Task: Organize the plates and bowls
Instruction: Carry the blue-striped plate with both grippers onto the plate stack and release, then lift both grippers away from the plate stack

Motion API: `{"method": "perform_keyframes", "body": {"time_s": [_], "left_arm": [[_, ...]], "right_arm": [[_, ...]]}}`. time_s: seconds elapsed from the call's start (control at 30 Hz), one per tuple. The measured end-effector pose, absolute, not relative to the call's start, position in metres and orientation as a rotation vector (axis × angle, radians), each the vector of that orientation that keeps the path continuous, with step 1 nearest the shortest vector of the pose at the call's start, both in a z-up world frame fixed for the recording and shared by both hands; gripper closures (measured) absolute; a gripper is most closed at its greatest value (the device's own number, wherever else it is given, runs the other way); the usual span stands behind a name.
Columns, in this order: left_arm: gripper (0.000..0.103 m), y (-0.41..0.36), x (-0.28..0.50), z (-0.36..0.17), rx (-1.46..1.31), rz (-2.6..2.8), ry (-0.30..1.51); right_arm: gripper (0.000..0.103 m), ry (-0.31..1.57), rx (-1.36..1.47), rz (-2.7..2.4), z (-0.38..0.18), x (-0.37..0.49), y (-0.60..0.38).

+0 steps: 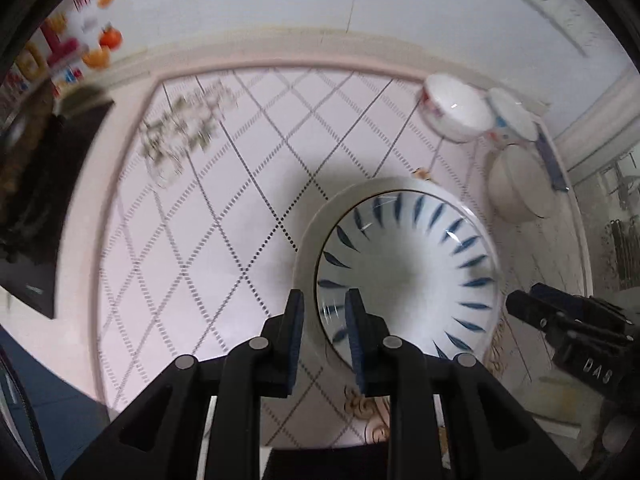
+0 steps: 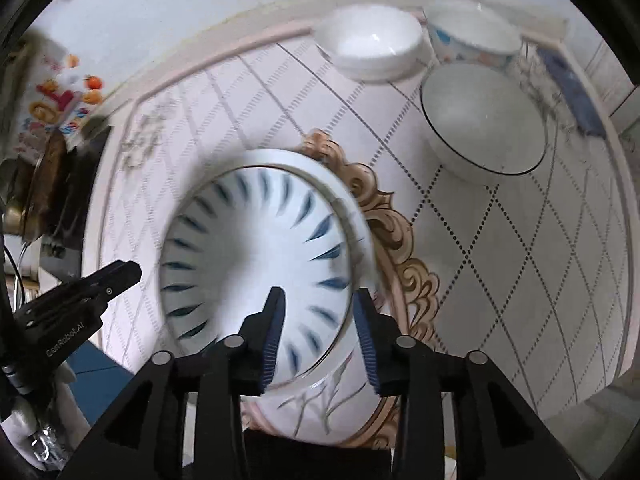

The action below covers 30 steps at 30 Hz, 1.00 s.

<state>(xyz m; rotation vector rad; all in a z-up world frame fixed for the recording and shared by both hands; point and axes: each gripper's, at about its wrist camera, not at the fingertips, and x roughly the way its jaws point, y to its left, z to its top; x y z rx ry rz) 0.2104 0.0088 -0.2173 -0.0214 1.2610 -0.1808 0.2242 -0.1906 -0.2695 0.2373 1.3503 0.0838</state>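
Note:
A white bowl with blue leaf strokes inside (image 1: 404, 268) stands on the round tiled table (image 1: 200, 220). My left gripper (image 1: 326, 308) straddles its near-left rim, one finger outside and one inside, with a narrow gap. In the right wrist view the same bowl (image 2: 256, 264) is blurred; my right gripper (image 2: 318, 308) straddles its near-right rim, its jaws wider apart. Each gripper shows in the other's view, the right gripper (image 1: 560, 320) and the left gripper (image 2: 80, 292). Three more bowls stand at the far right: a plain white one (image 2: 372, 46), a patterned one (image 2: 476, 34) and a large dark-rimmed one (image 2: 484, 120).
A gold ornamental inlay (image 2: 400, 240) marks the table's middle. A dark blue object (image 2: 572, 92) lies beyond the bowls. A colourful box with orange fruit pictures (image 1: 76, 48) and a dark object (image 1: 44, 208) sit at the left edge. The wall runs behind the table.

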Motion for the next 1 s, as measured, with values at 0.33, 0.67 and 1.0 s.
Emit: {"method": "perform_keyframes", "body": {"time_s": [0.33,0.67,1.0], "left_arm": [[0.024,0.016,0.14,-0.133,0.017,-0.187,1.082],[0.011,0.032,0.085,-0.088,-0.018,-0.202,0.986],[0.011,0.035,0.072,-0.066,-0.033,-0.215,0.932]], "right_arm": [[0.016,1.168,0.136,0.064,-0.164,0.136,-0.164],[0.012,1.033,0.096,0.022,-0.086,0.058,-0.156],[0.011,0.999,0.119,0.046,-0.055,0.022,-0.148]]}}
